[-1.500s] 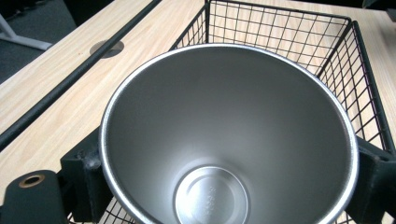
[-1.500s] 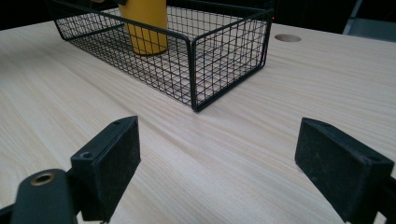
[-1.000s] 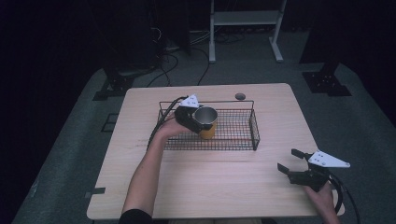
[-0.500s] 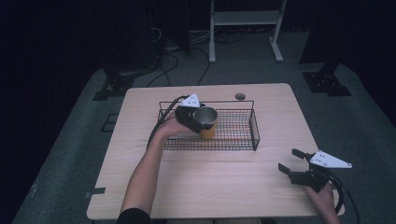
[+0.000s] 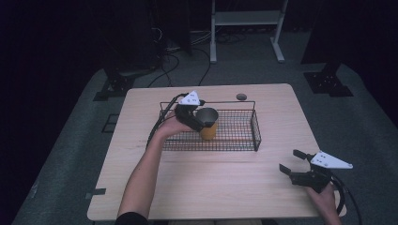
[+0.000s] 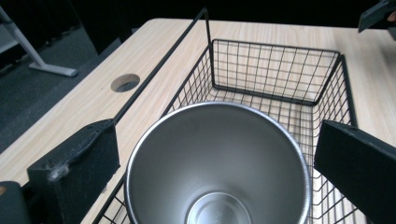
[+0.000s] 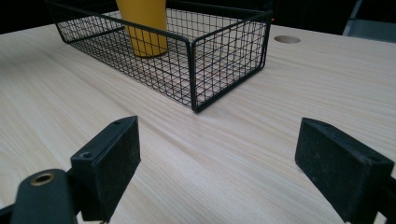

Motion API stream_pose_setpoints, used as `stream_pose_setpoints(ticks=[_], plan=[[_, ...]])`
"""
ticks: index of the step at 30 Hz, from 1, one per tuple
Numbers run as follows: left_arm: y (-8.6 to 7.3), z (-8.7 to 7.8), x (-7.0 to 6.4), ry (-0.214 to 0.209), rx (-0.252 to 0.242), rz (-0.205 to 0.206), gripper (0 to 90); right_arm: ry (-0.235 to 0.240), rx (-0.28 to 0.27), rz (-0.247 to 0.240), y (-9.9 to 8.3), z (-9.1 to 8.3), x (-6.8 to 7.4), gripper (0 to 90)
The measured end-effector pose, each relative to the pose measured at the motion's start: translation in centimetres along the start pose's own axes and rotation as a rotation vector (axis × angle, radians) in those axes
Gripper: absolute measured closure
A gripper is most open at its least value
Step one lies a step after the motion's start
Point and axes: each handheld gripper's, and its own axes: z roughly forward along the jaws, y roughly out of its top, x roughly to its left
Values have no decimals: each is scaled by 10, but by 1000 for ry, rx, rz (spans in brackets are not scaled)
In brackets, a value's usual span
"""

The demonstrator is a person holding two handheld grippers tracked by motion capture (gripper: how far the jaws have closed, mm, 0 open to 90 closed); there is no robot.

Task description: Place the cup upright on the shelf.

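— One cup is the whole business: a yellow tumbler with a bare steel inside, standing upright on the floor of the black wire-mesh basket, toward its left half.

— Does the left gripper have it?

— I cannot tell. In the left gripper view the cup's round rim sits between the two black jaws, but a sliver of gap shows on each side, so the jaws look spread around it rather than pressing. Whether a pad touches lower down is hidden.

— How would it handle?

— Stiff, I'd judge: a rigid metal wall that won't give under the pads. Probably light, since it's empty. The smooth coated outside and the taper could let it slip, so I'd pinch across the upper wall just under the rim, squarely, and lift it straight up clear of the mesh.

— And the other claw?

— The right gripper rests over the light wooden table at the near right corner, well apart from the basket, jaws wide with nothing between them.

— Anything else nearby?

— A round cable hole in the tabletop just beyond the basket's far rail.
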Motion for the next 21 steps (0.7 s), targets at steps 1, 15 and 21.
stream_pose_setpoints(ticks=[1,15,21], plan=[[1,-1,0,3,-5,-1,0,-1,1,1,0,0,0,131],[10,-15,-13,9,-88,0,0,-1,3,-1,0,0,1,131],[13,-19,-18,5,-109,9,0,-2,4,-2,0,0,1,131]])
